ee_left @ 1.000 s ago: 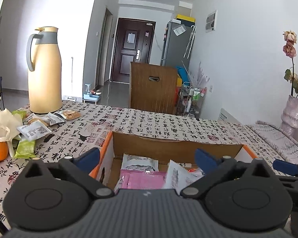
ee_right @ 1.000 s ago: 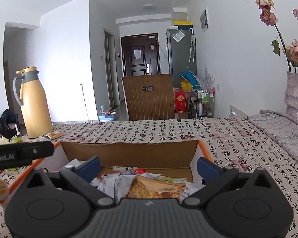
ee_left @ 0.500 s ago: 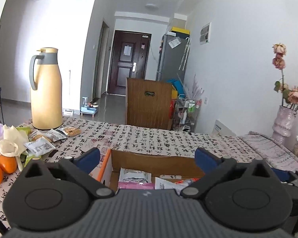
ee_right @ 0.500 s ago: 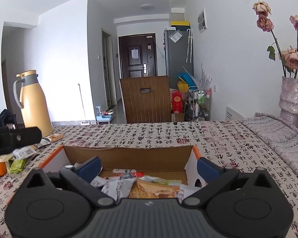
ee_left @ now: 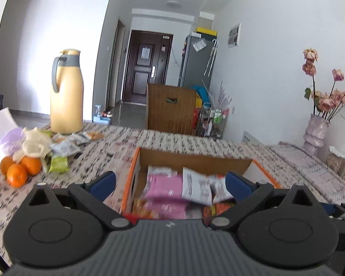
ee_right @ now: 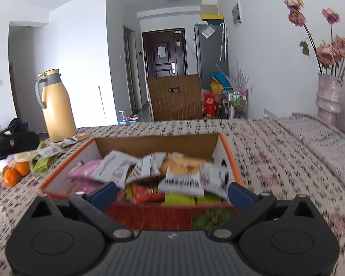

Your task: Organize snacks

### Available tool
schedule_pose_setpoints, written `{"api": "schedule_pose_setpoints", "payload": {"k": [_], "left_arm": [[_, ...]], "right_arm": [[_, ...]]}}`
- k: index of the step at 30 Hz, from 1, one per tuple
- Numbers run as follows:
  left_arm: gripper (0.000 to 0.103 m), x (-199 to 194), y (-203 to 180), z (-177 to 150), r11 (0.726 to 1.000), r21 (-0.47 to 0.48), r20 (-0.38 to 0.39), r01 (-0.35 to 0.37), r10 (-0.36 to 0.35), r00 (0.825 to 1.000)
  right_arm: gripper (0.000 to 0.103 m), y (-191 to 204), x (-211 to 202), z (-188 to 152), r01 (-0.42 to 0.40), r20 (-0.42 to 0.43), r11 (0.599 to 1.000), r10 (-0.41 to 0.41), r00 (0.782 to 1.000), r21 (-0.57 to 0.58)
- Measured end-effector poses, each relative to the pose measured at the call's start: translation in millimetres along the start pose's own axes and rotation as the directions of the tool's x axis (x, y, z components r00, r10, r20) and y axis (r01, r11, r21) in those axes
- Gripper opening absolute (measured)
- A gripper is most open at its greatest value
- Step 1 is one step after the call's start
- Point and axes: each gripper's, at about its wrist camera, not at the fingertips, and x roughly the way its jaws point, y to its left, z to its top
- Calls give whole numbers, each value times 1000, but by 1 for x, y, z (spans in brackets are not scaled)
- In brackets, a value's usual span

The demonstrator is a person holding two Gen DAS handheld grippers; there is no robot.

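Note:
An open cardboard box with orange edges (ee_left: 135, 161) (ee_right: 227, 147) sits on the patterned tablecloth, filled with several snack packets, among them a pink one (ee_left: 165, 185) and white ones (ee_right: 113, 169). More loose packets (ee_left: 66, 147) (ee_right: 49, 150) lie at the left near the thermos. My left gripper (ee_left: 170, 181) is open and empty, held above the box's near left side. My right gripper (ee_right: 171, 192) is open and empty above the box's near edge.
A tall yellow thermos (ee_left: 66, 94) (ee_right: 56, 108) stands at the table's far left. Oranges (ee_left: 18, 171) (ee_right: 13, 172) and a crumpled bag (ee_left: 35, 141) lie beside the packets. A vase of dried flowers (ee_right: 329, 96) stands at the right. A wooden chair back (ee_right: 176, 97) is behind the table.
Both grippers have pulled back and risen, so more of the box's contents and the table's left side show. Both stayed open and empty.

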Motion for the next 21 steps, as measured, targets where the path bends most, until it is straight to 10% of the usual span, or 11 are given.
{"api": "schedule_pose_setpoints", "payload": {"k": [21], "left_arm": [[103,-50,20,-79,1000,10,-178,-1,3,984]], "right_arm": [[103,-2,-63,-58,-11,-69,1000,12,998,7]]}}
